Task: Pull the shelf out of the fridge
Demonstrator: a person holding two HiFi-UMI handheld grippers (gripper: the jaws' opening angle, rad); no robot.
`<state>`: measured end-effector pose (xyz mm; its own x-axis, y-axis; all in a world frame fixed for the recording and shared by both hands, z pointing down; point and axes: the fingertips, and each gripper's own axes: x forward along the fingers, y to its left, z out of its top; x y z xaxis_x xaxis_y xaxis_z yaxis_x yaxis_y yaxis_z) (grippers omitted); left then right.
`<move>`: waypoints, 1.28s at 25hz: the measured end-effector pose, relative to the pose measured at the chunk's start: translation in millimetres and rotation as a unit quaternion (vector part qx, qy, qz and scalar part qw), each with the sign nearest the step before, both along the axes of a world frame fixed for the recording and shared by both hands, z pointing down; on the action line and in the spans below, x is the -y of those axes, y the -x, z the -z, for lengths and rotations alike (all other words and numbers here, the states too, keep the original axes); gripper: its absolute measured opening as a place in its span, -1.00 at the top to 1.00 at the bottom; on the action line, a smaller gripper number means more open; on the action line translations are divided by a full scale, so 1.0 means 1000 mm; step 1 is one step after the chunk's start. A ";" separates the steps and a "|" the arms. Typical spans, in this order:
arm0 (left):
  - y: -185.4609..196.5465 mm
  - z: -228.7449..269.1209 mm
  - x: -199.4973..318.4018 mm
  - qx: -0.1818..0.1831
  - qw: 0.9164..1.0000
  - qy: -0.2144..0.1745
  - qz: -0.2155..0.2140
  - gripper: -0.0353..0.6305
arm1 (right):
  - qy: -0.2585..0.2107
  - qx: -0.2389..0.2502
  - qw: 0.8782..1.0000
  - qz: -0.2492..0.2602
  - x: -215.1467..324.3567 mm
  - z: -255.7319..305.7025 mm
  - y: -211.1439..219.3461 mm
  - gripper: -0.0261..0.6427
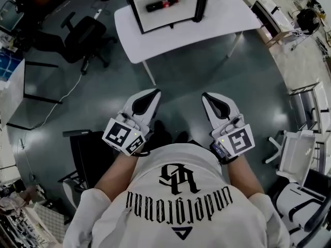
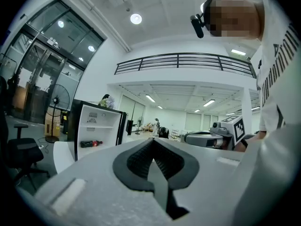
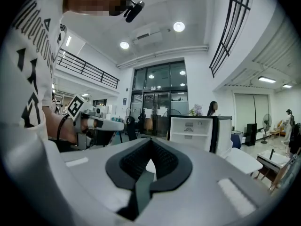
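The person's white printed shirt [image 1: 178, 200] fills the near foreground, and past it is bare floor before anything the task needs. Ahead stands a white worktop [image 1: 155, 37] with the fridge [image 1: 165, 1] on it. Its door is open and its pale inside faces the person. From where they stand, the fridge is well apart from both hands.

The left hand-held gripper [image 1: 152, 93] and the right hand-held gripper [image 1: 207, 97] are held out side by side at waist level, pointing towards the fridge. On each one the jaws are pressed together with nothing between them, and the dark ribbed pads [image 2: 141, 161] meet along their length.

Inside the fridge, the shelf [image 2: 94, 126] sits across the middle of the cabinet, level and fully seated, untouched. Below it a dark bottle with a red label [image 2: 89, 143] lies on its side on the fridge floor.

I'd say the job has barely started: the door is open, which helps, but nothing has been done to the shelf itself. What's left is nearly everything. The person has to close the gap to the worktop, open a gripper, take the shelf by its front edge and draw it straight out. It should clear the bottle underneath.
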<state>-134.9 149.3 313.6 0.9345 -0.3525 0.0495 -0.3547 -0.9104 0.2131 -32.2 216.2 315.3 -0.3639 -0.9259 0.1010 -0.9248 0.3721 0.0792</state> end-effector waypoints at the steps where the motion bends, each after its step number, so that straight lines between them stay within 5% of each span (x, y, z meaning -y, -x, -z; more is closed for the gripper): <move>1: -0.003 -0.002 0.004 0.000 1.000 0.002 -0.001 0.87 | 0.002 0.004 1.000 0.001 0.004 -0.002 -0.001 0.92; 32: -0.037 0.003 0.222 -0.012 0.999 -0.003 -0.038 0.87 | 0.016 0.032 0.999 -0.026 0.222 -0.010 -0.021 0.92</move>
